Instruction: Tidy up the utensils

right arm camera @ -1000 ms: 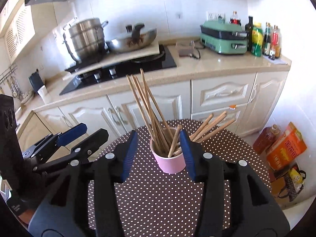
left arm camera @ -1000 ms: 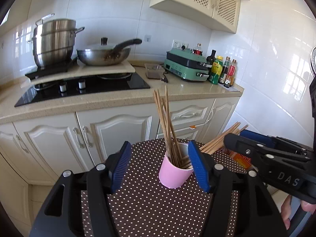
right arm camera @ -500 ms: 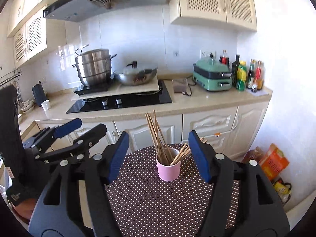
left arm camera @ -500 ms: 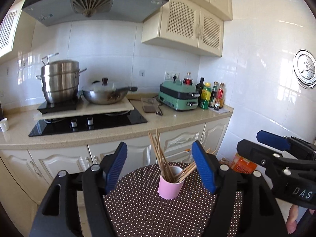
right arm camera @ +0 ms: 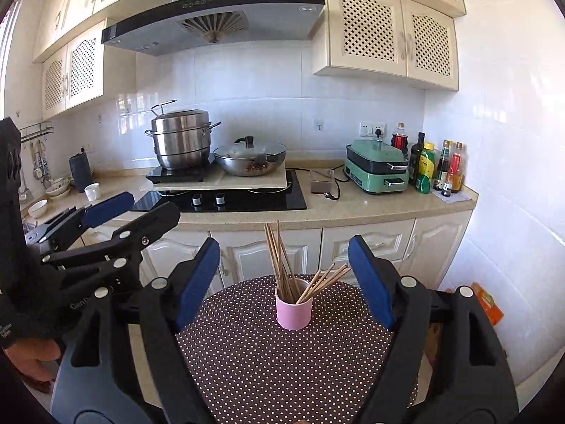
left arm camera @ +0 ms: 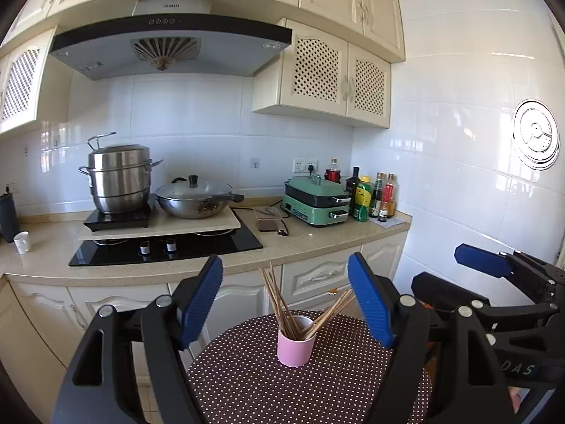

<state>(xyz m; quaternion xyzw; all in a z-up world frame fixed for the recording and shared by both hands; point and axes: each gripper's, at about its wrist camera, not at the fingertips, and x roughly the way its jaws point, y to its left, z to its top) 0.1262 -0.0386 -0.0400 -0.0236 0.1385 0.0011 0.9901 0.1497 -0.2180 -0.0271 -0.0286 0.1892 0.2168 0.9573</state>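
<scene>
Left gripper (left arm camera: 284,305): fingers apart and opening, nothing between the blue pads; it hangs above the near edge of the round table.
Right gripper (right arm camera: 284,277): fingers apart and opening too, empty, pointing at the cup from above the table.
Each other: in the left view the right gripper sits at the right edge; in the right view the left gripper sits at the left, with a hand (right arm camera: 30,357) below it.
Table (right arm camera: 247,353): round, covered in a brown cloth with white dots.
Pink cup (right arm camera: 293,309): upright on the table's far half, well apart from both sets of fingers.
Chopsticks (right arm camera: 282,265): a wooden bundle standing in the pink cup, some nearly upright, others leaning to the right over the rim.
In the way: nothing stands between the fingers and the cup.
Floor: an orange box (right arm camera: 487,302) beside the table, on the right.
Worktop (right arm camera: 353,208): beige stone over cream cabinet doors, behind the table.
On the worktop: black hob (right arm camera: 226,198), steel steamer pot (right arm camera: 182,141), lidded wok (right arm camera: 250,159), green grill appliance (right arm camera: 378,164), a row of bottles (right arm camera: 438,166), a white mug (right arm camera: 92,191).
Room: white tiled walls, a range hood (right arm camera: 215,24), lattice-door wall cabinets (right arm camera: 388,31).
</scene>
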